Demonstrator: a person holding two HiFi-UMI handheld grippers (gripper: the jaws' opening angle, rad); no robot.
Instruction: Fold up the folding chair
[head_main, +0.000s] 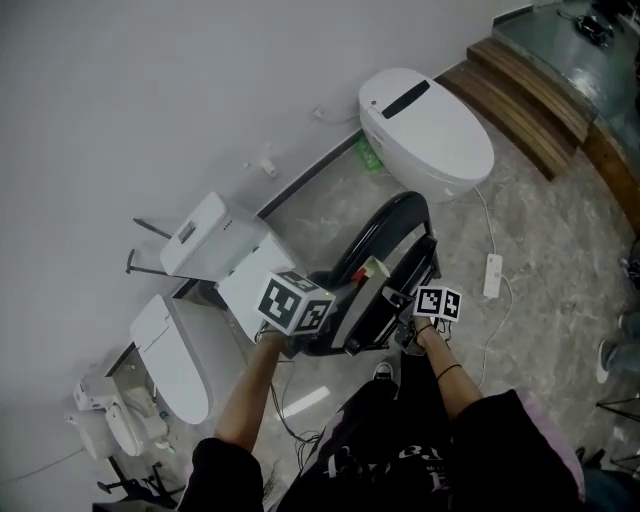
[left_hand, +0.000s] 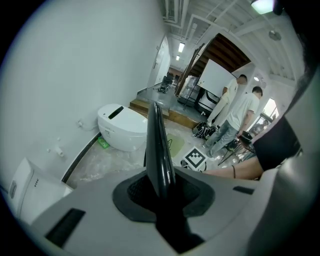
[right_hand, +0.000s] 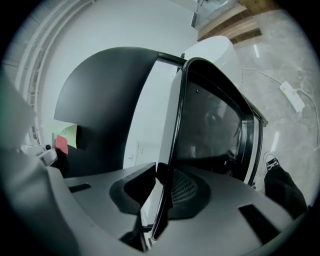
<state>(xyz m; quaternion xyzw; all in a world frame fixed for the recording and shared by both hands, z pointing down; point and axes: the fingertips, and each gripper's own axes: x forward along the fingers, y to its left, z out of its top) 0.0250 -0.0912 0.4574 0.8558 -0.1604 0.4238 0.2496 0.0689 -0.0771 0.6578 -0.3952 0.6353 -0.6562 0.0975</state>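
The black folding chair (head_main: 385, 262) stands on the stone floor in front of me, partly folded, with a yellow and red tag (head_main: 372, 270) on it. My left gripper (head_main: 312, 332) is shut on the chair's glossy black edge (left_hand: 157, 145), which rises straight up from between the pads of the left gripper (left_hand: 161, 192). My right gripper (head_main: 412, 320) is at the chair's other side. In the right gripper view the right gripper (right_hand: 162, 186) has its pads pressed on the thin black frame rail (right_hand: 176, 125). Beside the rail show the round black backrest (right_hand: 105, 100) and the seat panel (right_hand: 215, 130).
A white toilet (head_main: 425, 130) stands by the wall behind the chair. White toilet parts (head_main: 215, 245) and a lid (head_main: 170, 355) lie to the left. A power strip (head_main: 492, 275) with its cable is on the floor to the right. Wooden steps (head_main: 530, 95) rise at the far right. Two people (left_hand: 240, 117) stand farther off.
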